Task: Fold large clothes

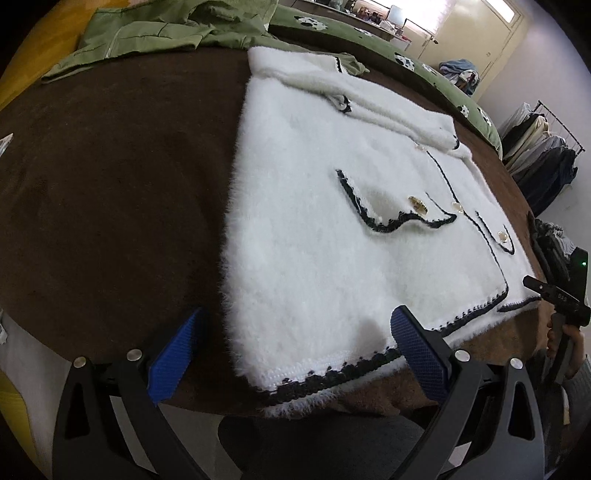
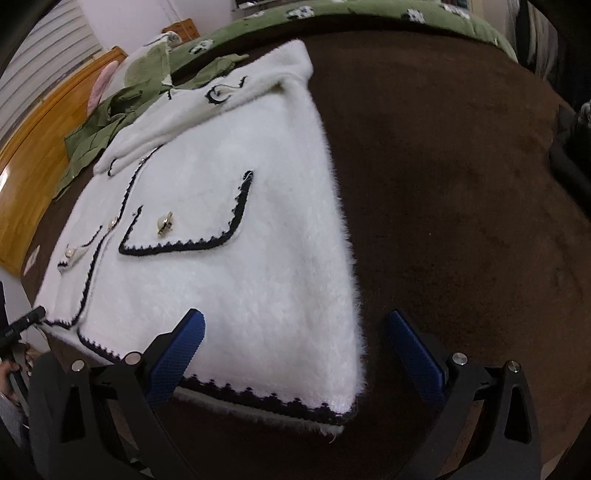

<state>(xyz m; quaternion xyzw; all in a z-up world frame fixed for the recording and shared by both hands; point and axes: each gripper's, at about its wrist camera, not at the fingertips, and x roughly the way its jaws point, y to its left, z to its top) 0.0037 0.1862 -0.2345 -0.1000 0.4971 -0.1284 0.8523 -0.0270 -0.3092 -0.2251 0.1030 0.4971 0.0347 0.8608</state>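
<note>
A fluffy white cardigan with black scalloped trim, pockets and pearl buttons lies flat on a brown blanket; its sleeves are folded across the chest. My left gripper is open, its blue pads either side of the hem's near left corner, just above it. In the right wrist view the cardigan lies the same way, and my right gripper is open, straddling the hem's near right corner. Each gripper shows at the edge of the other's view: the right gripper and the left gripper.
A green garment lies crumpled at the blanket's far left corner. A green patterned duvet runs along the far edge. A clothes rack stands at the right. A wooden bed frame borders the left.
</note>
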